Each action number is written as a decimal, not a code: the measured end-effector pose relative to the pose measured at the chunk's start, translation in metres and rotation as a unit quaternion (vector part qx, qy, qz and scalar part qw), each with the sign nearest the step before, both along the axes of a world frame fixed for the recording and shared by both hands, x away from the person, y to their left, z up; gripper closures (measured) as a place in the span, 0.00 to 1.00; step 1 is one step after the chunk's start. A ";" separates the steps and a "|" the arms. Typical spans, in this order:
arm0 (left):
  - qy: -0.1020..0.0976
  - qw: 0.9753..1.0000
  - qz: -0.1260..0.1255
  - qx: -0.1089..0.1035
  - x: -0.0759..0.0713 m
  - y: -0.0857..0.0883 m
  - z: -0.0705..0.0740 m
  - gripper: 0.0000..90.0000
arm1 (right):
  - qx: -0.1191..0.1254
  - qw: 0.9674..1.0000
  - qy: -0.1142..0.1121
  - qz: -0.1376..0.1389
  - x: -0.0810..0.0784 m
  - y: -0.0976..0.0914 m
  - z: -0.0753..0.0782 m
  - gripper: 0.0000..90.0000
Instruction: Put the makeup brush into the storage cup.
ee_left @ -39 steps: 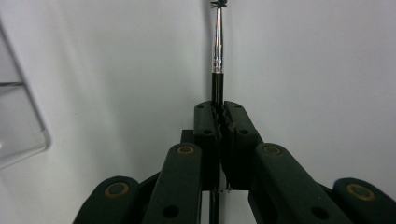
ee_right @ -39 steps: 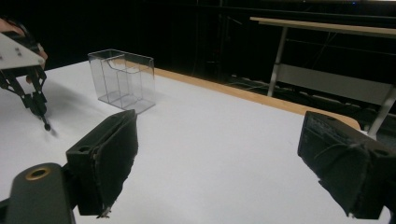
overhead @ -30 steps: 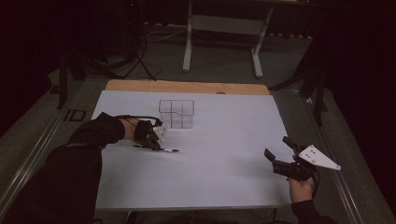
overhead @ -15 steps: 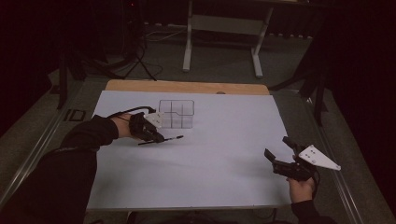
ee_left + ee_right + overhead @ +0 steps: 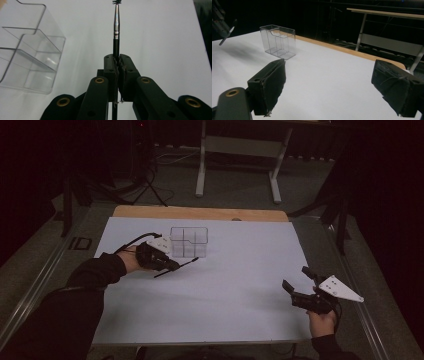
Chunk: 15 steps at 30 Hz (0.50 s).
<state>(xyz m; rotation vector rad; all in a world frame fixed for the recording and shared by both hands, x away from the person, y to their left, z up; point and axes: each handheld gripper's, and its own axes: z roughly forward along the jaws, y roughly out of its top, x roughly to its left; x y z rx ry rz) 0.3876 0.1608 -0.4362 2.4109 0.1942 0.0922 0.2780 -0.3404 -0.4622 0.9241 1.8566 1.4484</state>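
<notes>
The brush (image 5: 116,30) is thin and long, with a shiny silver neck, a black handle and dark bristles at the top middle of the left gripper view. The left gripper (image 5: 172,266) is squeezed tight on its handle. Just beside it, left of middle in the high view, sits a clear plastic box (image 5: 189,241) with see-through walls on the smooth white table (image 5: 240,285). At the lower right, the right gripper (image 5: 299,284) is wide apart and holds nothing.
</notes>
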 end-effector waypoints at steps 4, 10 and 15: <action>0.004 0.999 0.022 -0.033 -0.001 -0.001 0.001 0.95 | 0.000 1.000 0.000 0.001 0.000 0.000 0.000 0.13; 0.011 0.996 0.060 -0.068 -0.001 -0.007 0.000 0.95 | -0.004 1.000 0.003 0.004 -0.001 0.002 0.000 0.13; 0.002 0.989 0.096 -0.117 -0.004 -0.008 0.000 0.95 | -0.006 1.000 0.001 0.005 -0.002 0.003 0.001 0.13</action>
